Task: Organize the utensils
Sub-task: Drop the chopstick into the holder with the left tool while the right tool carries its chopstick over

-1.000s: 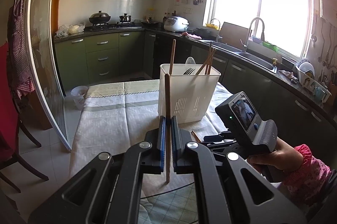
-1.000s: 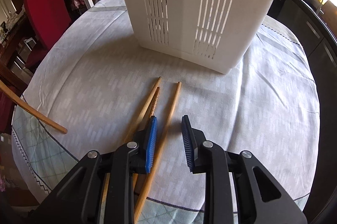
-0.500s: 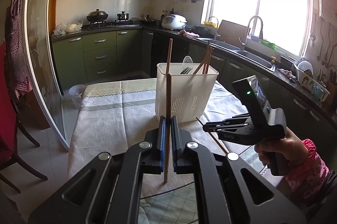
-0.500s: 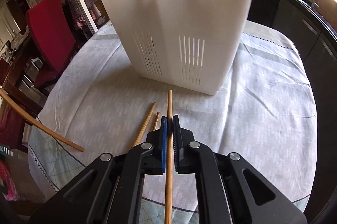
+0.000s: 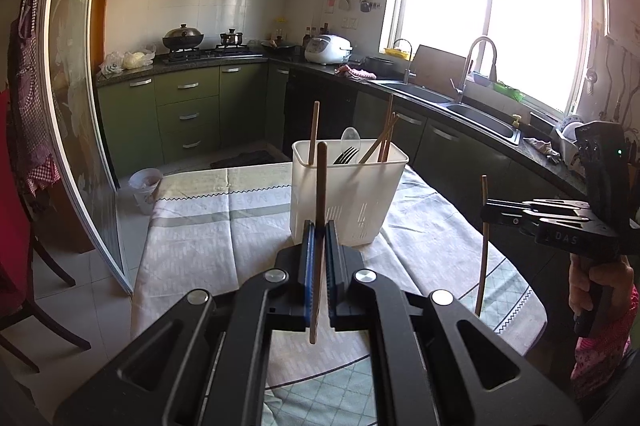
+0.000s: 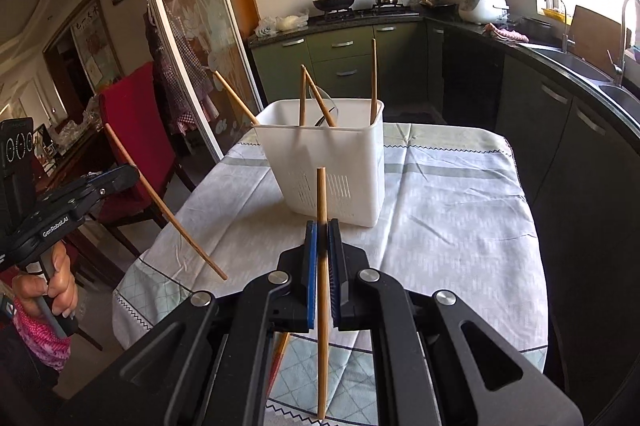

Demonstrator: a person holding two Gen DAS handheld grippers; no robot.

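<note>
A white slotted utensil holder stands on the clothed table, holding several chopsticks, a fork and a spoon. My left gripper is shut on a wooden chopstick, held upright above the table before the holder. It shows in the right wrist view, its chopstick tilted. My right gripper is shut on another chopstick, upright, also short of the holder; it appears in the left wrist view. More chopsticks lie on the table under the right gripper.
The table has a pale cloth. A red chair stands at its left side. Green kitchen cabinets, a stove and a sink counter run behind and to the right. A glass sliding door is left.
My right gripper closed on a chopstick lying on the table and lifted it upright. My left gripper kept its chopstick and drew back a little from the holder.
</note>
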